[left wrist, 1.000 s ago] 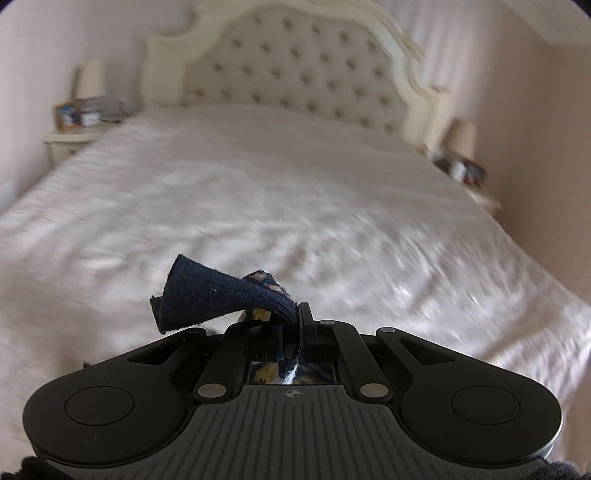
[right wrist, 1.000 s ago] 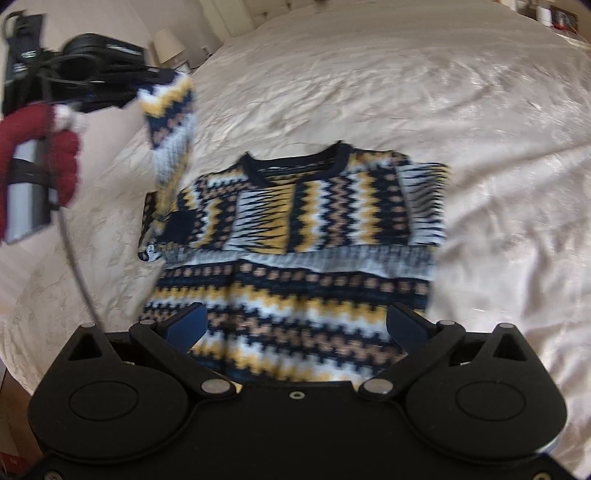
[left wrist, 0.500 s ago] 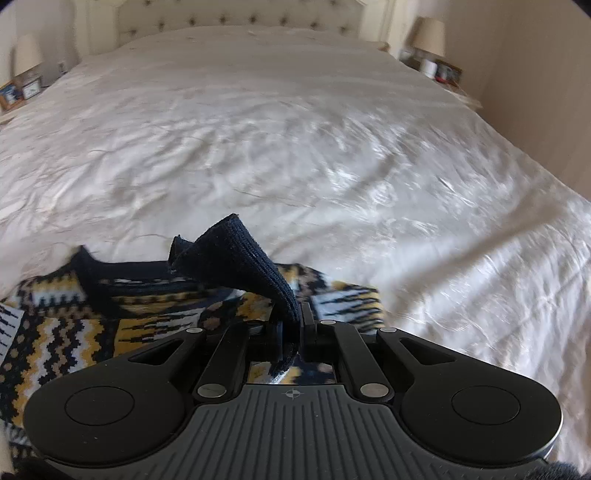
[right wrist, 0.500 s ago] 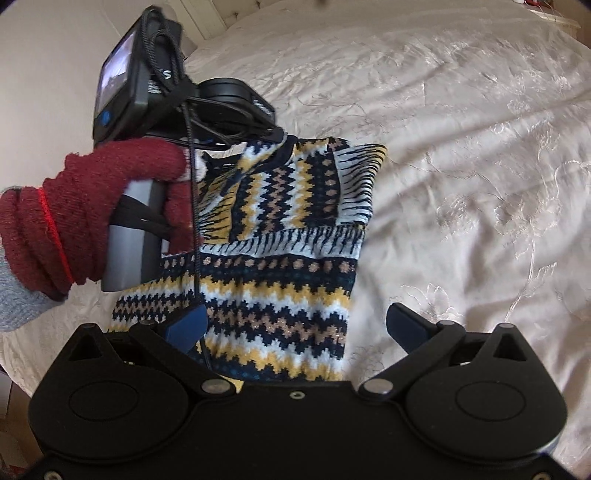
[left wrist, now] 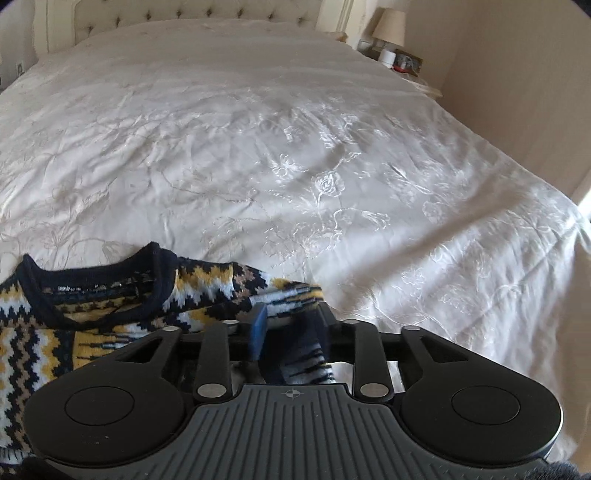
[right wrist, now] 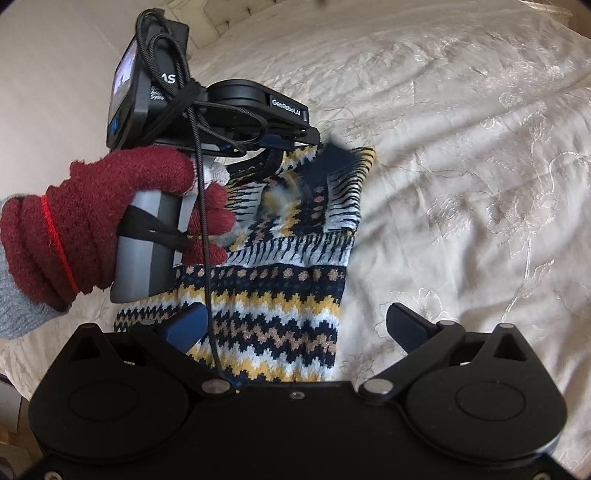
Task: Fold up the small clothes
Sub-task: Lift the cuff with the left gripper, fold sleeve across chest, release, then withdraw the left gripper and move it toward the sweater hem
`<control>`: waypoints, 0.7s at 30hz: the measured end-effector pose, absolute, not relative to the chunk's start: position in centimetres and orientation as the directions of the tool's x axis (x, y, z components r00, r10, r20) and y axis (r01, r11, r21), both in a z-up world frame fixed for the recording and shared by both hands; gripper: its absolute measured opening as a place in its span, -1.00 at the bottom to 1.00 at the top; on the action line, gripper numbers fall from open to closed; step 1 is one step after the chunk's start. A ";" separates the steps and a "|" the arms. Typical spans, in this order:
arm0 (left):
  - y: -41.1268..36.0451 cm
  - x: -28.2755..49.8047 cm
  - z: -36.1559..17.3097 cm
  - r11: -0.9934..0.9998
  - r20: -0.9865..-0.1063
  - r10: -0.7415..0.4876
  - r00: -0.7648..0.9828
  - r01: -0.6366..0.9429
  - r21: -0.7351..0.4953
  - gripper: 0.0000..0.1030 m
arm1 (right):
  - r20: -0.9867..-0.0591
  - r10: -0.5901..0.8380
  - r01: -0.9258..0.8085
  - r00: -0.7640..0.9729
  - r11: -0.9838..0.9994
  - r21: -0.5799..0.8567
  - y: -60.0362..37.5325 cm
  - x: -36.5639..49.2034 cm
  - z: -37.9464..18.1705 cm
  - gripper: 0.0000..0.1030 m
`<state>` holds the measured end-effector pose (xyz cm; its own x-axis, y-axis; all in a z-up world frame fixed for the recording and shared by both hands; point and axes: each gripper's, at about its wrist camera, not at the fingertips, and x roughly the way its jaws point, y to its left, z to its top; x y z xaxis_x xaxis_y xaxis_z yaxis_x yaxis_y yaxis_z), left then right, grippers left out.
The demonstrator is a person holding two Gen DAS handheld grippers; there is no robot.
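Note:
A small knitted sweater (right wrist: 280, 306) with navy, yellow, white and tan zigzags lies on the white bedspread (right wrist: 461, 184). Its navy collar (left wrist: 92, 288) shows in the left wrist view. My left gripper (left wrist: 291, 325) hangs just above the sweater's right shoulder with its jaws parted. The sleeve (left wrist: 303, 354) with a navy cuff (right wrist: 332, 158) sits loose between the fingers, blurred as it falls across the chest. My right gripper (right wrist: 295, 328) is open and empty, low over the sweater's hem.
The embroidered bedspread (left wrist: 332, 166) stretches to a tufted headboard (left wrist: 184, 14). A nightstand with a lamp (left wrist: 388, 26) and small items stands at the far right. A red-gloved hand (right wrist: 110, 214) holds the left gripper's handle, its cable hanging over the sweater.
My left gripper carried the sleeve down and across the sweater's chest, then opened and let it go. The right gripper stayed open near the hem.

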<state>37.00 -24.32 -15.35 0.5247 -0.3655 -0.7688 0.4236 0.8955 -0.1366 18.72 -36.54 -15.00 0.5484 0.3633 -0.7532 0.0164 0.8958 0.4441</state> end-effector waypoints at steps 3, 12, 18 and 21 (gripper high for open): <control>-24.1 36.6 -14.9 0.902 -0.764 -0.353 0.541 0.412 -0.125 -0.25 | -0.751 0.361 0.022 0.553 0.895 0.446 -36.9 18.8 -15.0 0.99; -18.2 34.2 -13.0 0.943 -0.758 -0.288 0.586 0.311 -0.118 -0.01 | -0.746 0.368 -0.020 0.555 0.903 0.430 -36.9 20.6 -15.1 0.99; -12.3 31.2 -12.8 0.979 -0.778 -0.180 0.602 0.186 -0.083 -0.01 | -0.748 0.362 -0.039 0.556 0.910 0.412 -36.7 23.4 -15.8 0.99; -9.3 29.4 -13.1 0.990 -0.796 -0.127 0.592 0.127 -0.063 -0.01 | -0.751 0.361 -0.046 0.553 0.913 0.405 -36.5 24.8 -16.2 0.99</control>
<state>29.43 -9.27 -13.09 0.5924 -0.1269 -0.7956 0.1274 0.9898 -0.0631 24.78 -36.50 -16.15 0.5529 0.3608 -0.7511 -0.0462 0.9133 0.4047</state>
